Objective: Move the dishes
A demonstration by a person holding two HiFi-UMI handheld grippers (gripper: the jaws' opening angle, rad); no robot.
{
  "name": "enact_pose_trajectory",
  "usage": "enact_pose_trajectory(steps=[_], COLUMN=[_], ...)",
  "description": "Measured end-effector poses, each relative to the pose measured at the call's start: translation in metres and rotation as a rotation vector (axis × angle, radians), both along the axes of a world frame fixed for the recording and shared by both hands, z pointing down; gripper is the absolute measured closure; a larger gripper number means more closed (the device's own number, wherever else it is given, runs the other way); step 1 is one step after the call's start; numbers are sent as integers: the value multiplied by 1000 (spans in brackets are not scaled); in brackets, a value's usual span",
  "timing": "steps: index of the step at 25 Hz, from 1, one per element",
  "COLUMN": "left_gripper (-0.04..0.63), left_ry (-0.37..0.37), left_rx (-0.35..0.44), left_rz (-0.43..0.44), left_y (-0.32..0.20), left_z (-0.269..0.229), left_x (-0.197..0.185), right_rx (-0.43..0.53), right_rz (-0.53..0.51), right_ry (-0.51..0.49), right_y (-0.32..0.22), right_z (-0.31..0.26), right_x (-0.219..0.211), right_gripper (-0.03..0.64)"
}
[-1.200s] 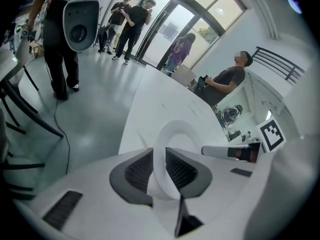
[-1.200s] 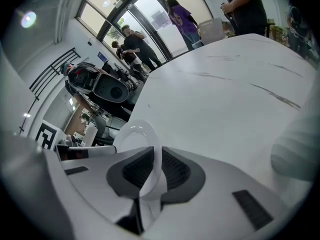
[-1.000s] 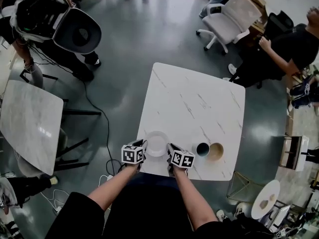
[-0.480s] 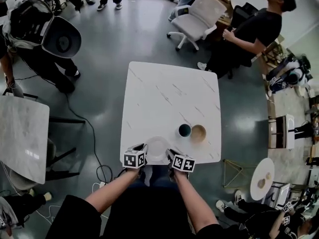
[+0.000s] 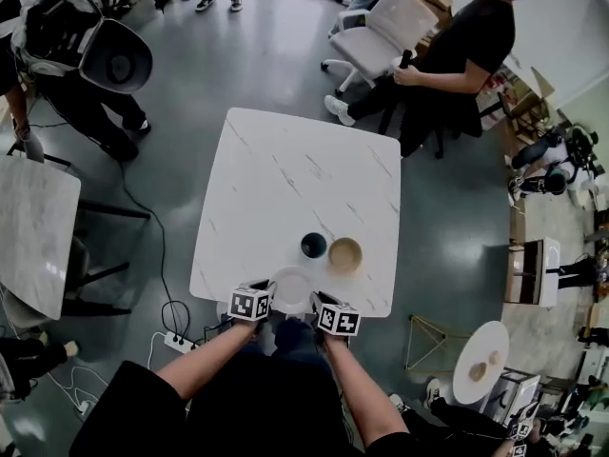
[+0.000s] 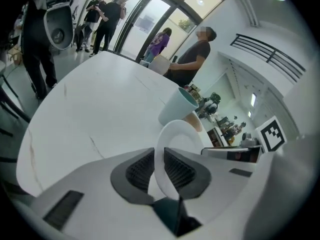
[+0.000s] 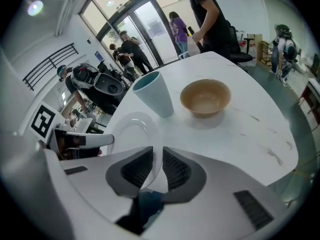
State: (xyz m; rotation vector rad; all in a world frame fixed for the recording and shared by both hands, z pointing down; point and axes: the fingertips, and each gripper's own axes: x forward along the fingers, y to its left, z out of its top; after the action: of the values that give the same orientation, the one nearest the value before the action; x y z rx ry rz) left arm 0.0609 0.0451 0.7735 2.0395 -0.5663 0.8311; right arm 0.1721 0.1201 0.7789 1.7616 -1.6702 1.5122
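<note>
A white plate (image 5: 292,288) sits at the near edge of the white marble table (image 5: 285,179). My left gripper (image 5: 267,300) is shut on the plate's left rim (image 6: 161,159). My right gripper (image 5: 317,305) is shut on the plate's right rim (image 7: 131,134). Just beyond the plate stand a teal cup (image 5: 313,246) and a tan bowl (image 5: 345,254). The cup (image 7: 153,95) and bowl (image 7: 205,97) show side by side in the right gripper view, and the cup (image 6: 177,106) also stands ahead in the left gripper view.
A second marble table (image 5: 33,231) stands at the left. A white office chair (image 5: 385,31) and a seated person (image 5: 457,55) are beyond the far edge. A power strip with cable (image 5: 176,341) lies on the floor, and a small round side table (image 5: 483,360) stands at lower right.
The table has shifted in the head view as the head moved. Both grippers have stayed on the plate's rims at the near edge. Cup and bowl have not moved on the table.
</note>
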Motion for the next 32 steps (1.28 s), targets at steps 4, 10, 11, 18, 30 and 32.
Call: enact_pose_trajectory(steps=[4, 10, 11, 18, 30, 32], left_gripper=[526, 526, 526, 526, 504, 497], left_ry=[-41, -58, -50, -108, -103, -106], left_rx=[-17, -30, -52, -16, 42, 57], left_rz=[-62, -70, -75, -1, 58, 68], left_y=[8, 15, 16, 20, 26, 27], left_z=[20, 41, 44, 61, 60, 60], left_x=[17, 42, 45, 61, 63, 62], right_rx=[-12, -42, -45, -55, -24, -9], right_rz=[-42, -35, -31, -63, -135, -146], right_ry=[-26, -65, -72, -91, -30, -12], right_y=[6, 14, 16, 16, 14, 13], right_z=[14, 41, 45, 59, 50, 47], right_x=[19, 44, 47, 62, 62, 61], right_gripper=[543, 544, 545, 545, 511, 505])
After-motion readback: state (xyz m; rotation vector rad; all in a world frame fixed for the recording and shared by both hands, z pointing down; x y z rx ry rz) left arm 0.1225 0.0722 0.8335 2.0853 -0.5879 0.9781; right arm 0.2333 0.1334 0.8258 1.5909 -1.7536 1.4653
